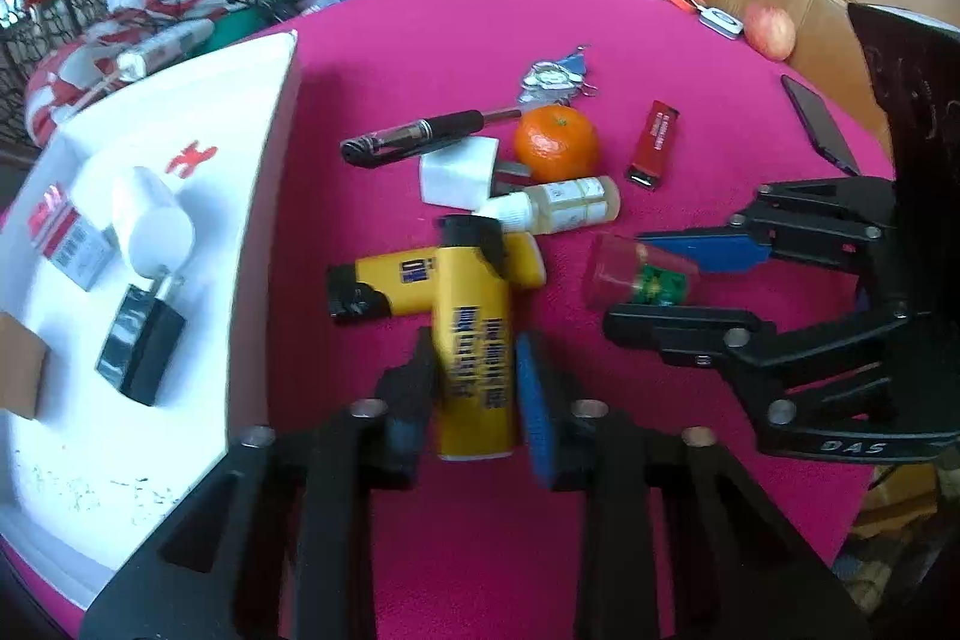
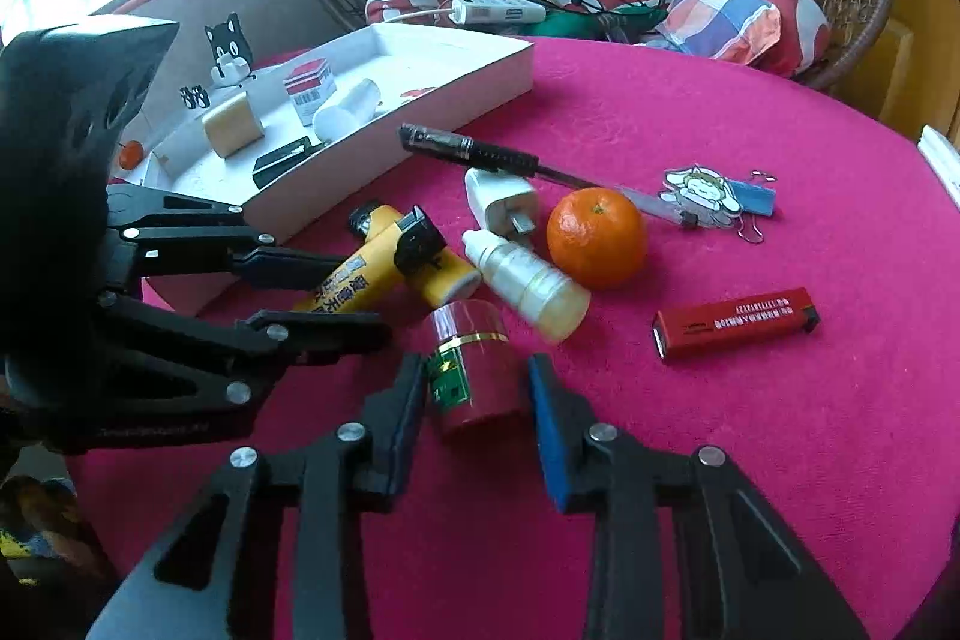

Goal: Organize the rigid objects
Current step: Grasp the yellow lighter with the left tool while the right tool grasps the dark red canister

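Observation:
My left gripper (image 1: pixel 474 370) is shut on a yellow lighter (image 1: pixel 474 340), whose black cap end rests over a second yellow lighter (image 1: pixel 384 283); both show in the right wrist view (image 2: pixel 354 280). My right gripper (image 2: pixel 474 388) is open around a small red jar (image 2: pixel 474 364) with a gold band, fingers apart from its sides; the jar also shows in the left wrist view (image 1: pixel 636 274). A white tray (image 1: pixel 198 232) at the left holds a white bottle, a red-white box, a black block and a tan block.
On the pink table (image 2: pixel 750 460) lie an orange (image 2: pixel 597 237), a pale dropper bottle (image 2: pixel 528 280), a white plug (image 2: pixel 501 196), a black pen (image 2: pixel 474 151), a red lighter (image 2: pixel 735 322) and a keychain charm (image 2: pixel 702 193). A phone (image 1: pixel 819 124) and an apple (image 1: pixel 771 31) sit at the far right edge.

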`<state>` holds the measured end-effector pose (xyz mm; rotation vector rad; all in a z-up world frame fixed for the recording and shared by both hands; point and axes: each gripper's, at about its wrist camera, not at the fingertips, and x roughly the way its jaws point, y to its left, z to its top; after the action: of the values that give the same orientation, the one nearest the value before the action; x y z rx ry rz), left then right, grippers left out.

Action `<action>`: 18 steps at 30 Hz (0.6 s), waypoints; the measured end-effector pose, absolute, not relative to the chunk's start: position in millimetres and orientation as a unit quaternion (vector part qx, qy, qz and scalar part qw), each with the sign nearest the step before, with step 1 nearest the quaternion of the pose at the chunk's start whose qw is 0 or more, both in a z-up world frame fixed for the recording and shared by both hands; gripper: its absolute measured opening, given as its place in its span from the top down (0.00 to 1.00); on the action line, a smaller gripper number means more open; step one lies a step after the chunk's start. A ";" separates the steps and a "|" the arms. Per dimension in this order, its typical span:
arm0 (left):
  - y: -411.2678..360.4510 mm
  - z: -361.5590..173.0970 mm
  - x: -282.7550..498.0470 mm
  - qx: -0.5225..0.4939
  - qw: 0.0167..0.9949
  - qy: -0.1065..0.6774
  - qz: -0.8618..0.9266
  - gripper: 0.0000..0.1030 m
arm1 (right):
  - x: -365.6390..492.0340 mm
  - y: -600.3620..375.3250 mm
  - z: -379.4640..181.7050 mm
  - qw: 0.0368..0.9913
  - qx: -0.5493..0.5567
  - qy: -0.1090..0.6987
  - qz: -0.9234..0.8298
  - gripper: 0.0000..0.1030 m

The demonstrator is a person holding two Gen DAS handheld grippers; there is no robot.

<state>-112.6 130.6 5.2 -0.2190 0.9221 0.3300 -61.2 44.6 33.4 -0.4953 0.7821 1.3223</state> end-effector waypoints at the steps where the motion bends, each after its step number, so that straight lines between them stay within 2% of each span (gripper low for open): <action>1: 131.0 5.1 -113.9 -0.108 0.877 0.441 0.157 0.78 | -60.9 41.9 35.2 0.694 -0.216 0.350 0.591 0.68; 6: 126.8 12.9 -120.2 -0.108 0.884 0.425 0.159 0.78 | -55.1 30.7 50.6 0.711 -0.178 0.343 0.587 0.71; 18: 112.9 73.3 -142.2 -0.100 0.919 0.341 0.172 0.78 | -60.8 14.4 99.7 0.744 -0.115 0.286 0.592 0.71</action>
<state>-142.2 112.9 73.3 -0.2049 0.7009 0.3530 -60.8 14.4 99.7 -0.2528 0.6257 1.2975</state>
